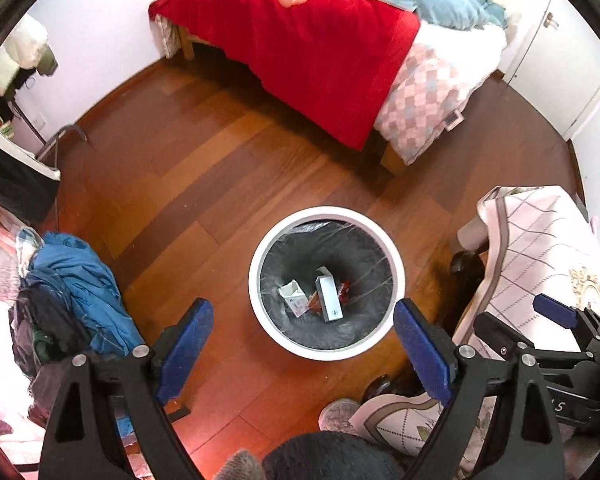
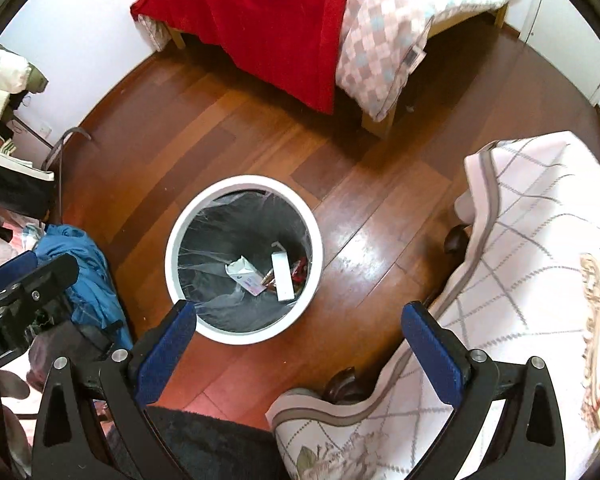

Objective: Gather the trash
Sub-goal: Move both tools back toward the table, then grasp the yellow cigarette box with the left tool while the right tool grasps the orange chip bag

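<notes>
A round white bin [image 1: 256, 264] with a dark liner stands on the wooden floor below both grippers. At its bottom lie a long white box [image 1: 330, 298], a small torn carton [image 1: 294, 296] and a red wrapper [image 1: 345, 292]. My left gripper [image 1: 303, 308] hangs above the bin's near rim, open, with nothing between its blue pads. The right wrist view shows the same bin [image 2: 172, 248], box [image 2: 282, 276] and carton [image 2: 246, 274]. My right gripper [image 2: 299, 310] is open and empty above the near rim. Each gripper shows in the other's view: the right gripper [image 1: 516, 316] and the left gripper [image 2: 40, 270].
A bed with a red blanket [image 1: 312, 52] fills the far side. A heap of blue clothes [image 1: 80, 292] lies left of the bin. A seat under a pale quilted cover [image 2: 520, 264] stands to the right. Bare wooden floor [image 1: 188, 184] lies between bed and bin.
</notes>
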{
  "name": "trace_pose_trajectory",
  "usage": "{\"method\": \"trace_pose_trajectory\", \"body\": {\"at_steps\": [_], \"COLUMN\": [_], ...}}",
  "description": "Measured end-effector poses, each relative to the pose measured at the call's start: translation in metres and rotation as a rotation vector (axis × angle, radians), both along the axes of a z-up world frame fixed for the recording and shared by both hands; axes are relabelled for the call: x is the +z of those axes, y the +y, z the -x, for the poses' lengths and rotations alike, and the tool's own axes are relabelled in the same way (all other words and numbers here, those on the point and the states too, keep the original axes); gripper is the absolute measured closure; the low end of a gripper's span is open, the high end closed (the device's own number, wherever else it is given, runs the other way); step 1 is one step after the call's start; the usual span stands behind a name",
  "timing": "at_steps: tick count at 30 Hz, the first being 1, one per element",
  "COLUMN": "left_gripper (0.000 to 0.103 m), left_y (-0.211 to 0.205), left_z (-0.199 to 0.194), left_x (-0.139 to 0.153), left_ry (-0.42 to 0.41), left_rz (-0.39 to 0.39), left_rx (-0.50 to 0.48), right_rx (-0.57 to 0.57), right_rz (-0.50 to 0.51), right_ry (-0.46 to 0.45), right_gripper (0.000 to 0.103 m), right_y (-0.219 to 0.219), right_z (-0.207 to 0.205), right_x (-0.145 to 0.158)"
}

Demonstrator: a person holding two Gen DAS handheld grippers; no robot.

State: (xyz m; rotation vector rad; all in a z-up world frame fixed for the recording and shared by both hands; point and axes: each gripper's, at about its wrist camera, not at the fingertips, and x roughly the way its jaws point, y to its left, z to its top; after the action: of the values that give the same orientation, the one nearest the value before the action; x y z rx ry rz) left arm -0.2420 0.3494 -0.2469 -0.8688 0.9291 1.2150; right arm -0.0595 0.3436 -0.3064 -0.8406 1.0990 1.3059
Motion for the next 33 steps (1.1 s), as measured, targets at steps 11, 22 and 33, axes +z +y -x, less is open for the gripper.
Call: {"method": "trace_pose_trajectory", "body": {"at_steps": [11, 22, 33], "left_gripper": [0.011, 0.011, 0.011], "left_y": [-0.055, -0.103, -0.166], "left_z": [-0.013, -0.087, -0.285], "left_x": [0.067, 0.097, 0.026], "left_ry": [0.004, -0.004, 0.008], "left_rz": [-0.124, -0.184, -0.028], "left_rx": [-0.046, -0.125, -0.417], "right_rx": [-0.031, -0.19, -0.567], "right_rz": [-0.164, -0.274, -0.119], "right_ry": [0.049, 0.204, 0.089], "right_gripper": [0.0, 0.0, 0.0], "right_y": [-0.068, -0.167, -0.296], "right_z": [-0.015, -0.096, -0.261], "right_x": [0.089, 0.145, 0.104]}}
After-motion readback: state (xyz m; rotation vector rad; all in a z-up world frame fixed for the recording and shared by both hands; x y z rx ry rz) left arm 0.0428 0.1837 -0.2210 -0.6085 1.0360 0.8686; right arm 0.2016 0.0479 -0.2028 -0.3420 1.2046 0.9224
